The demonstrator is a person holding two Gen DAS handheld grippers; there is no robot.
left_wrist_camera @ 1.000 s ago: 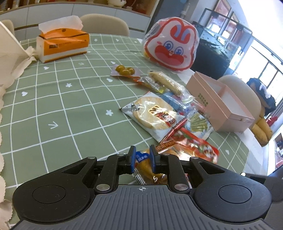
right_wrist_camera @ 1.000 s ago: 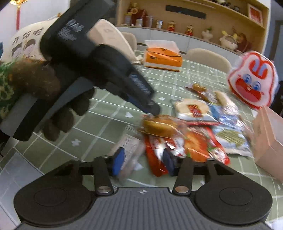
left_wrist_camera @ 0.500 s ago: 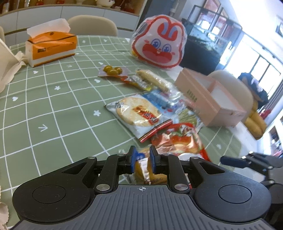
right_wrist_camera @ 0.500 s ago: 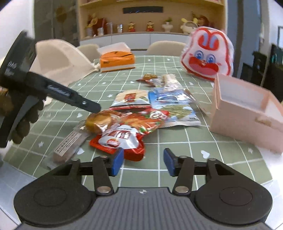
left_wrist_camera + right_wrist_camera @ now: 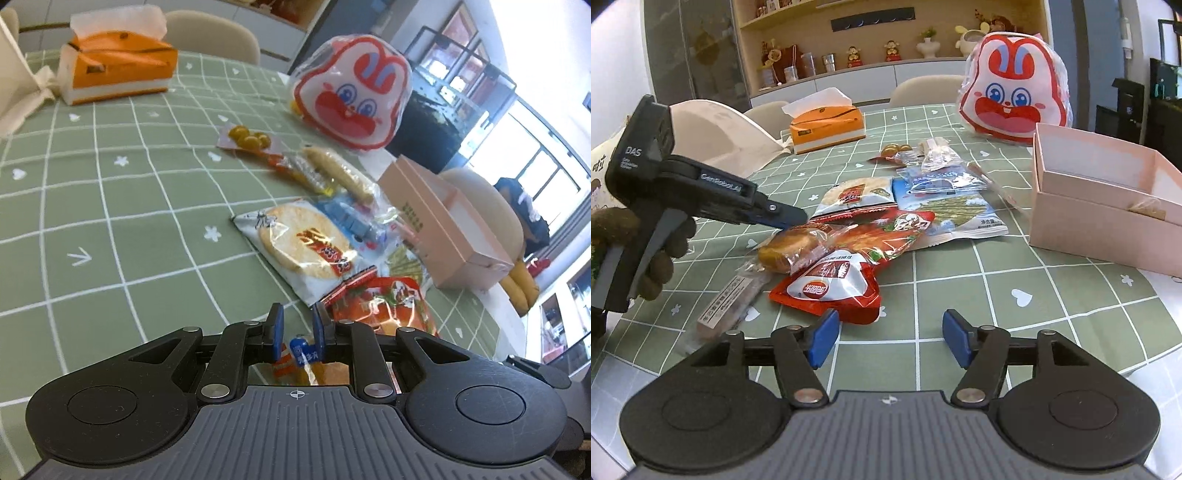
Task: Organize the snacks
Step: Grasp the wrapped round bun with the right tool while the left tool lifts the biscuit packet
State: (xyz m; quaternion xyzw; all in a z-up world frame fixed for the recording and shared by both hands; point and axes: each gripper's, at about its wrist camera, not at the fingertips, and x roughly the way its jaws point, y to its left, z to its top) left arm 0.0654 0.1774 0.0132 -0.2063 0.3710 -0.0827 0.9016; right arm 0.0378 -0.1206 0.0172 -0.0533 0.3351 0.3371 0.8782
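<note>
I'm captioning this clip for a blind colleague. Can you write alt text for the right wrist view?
The open right gripper, nothing between its blue pads, hovers over a green checked tablecloth before a red-and-white foil snack pouch. At left, the left gripper pinches a clear-wrapped golden bun. An open pink cardboard box sits right.

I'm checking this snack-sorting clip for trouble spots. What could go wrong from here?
The left gripper pinches only the wrapper of the bun pack, which might slip or tear. The pack overlaps the orange bag, so lifting could drag it. The open right gripper holds nothing.
</note>
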